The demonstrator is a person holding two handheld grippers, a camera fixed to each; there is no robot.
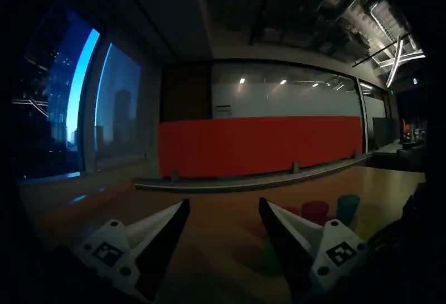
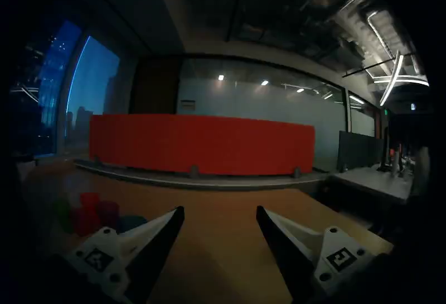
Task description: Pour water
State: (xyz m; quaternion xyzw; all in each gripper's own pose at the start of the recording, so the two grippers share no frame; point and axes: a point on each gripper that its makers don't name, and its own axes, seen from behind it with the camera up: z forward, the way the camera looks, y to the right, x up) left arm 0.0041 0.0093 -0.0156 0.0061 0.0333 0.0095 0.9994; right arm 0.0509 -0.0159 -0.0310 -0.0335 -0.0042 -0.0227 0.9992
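In the left gripper view my left gripper (image 1: 223, 206) stands open over the wooden table (image 1: 223, 237), nothing between its fingers. A cluster of coloured cups sits just right of it: a magenta cup (image 1: 315, 211), a teal cup (image 1: 348, 208) and a green cup (image 1: 271, 256) partly hidden behind the right finger. In the right gripper view my right gripper (image 2: 219, 212) is open too and holds nothing. The cups stand to its left: a red cup (image 2: 88, 201), a dark purple cup (image 2: 108, 212), a green cup (image 2: 62, 211). The room is dim.
A red divider panel (image 1: 259, 143) runs along the table's far edge, with a glass wall behind it. Large windows (image 1: 78, 109) stand at the left. A neighbouring desk (image 2: 373, 182) with dark items lies to the right.
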